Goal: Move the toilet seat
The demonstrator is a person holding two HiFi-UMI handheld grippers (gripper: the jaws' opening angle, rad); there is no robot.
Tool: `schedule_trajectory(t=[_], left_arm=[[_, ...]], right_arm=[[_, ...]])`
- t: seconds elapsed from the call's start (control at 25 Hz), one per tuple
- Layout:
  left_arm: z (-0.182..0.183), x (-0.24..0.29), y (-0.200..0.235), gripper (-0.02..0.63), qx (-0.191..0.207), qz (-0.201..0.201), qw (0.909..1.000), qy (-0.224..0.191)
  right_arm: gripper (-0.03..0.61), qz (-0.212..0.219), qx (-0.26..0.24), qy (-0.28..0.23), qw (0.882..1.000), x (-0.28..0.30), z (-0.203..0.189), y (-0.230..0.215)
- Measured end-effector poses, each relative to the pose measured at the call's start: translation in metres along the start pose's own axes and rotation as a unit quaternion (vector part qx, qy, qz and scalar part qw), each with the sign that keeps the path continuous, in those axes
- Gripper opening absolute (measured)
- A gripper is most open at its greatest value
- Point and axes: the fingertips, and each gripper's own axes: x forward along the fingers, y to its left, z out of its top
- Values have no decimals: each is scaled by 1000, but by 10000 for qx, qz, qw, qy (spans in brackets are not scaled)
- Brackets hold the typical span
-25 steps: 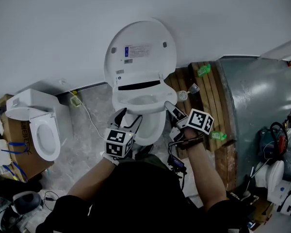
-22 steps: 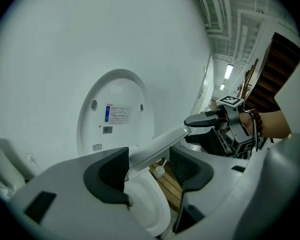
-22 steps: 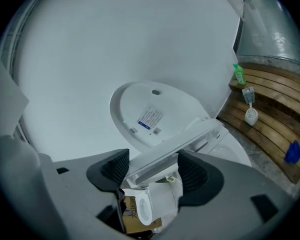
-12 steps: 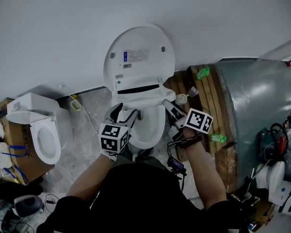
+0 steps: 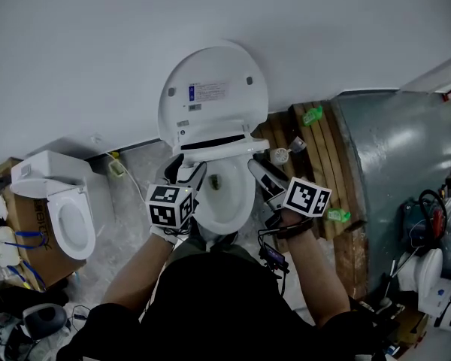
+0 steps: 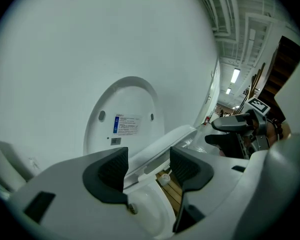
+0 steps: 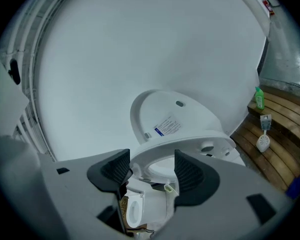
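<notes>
Toilet seat [image 7: 190, 145] rim runs between both pairs of parted jaws.

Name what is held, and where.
Nothing looks clamped: left claw, whose jaws have just been closing, and right claw stand open around the rim of the toilet seat.

The toilet seat [image 5: 215, 148] sat between the lid [image 5: 213, 96] behind and the bowl [image 5: 227, 203] below. A second toilet [image 5: 63, 210] stood left, wooden planks [image 5: 321, 138] right.
</notes>
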Motion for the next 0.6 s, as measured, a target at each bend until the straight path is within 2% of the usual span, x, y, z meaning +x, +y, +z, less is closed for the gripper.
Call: schedule_trajectory(t=[0.28,0.48,0.6], left_arm=[[18,9,11,264,55,58,10000,-49],[29,19,22,265,-246,51,9996,-92],[37,26,30,265,-290,88,9995,-122]], right_arm=[[296,115,98,-235,9996,-24,-2,17],[296,95,33,-390,9992,-36,5,22],[296,66,16,-467,9989,-40,9,26]])
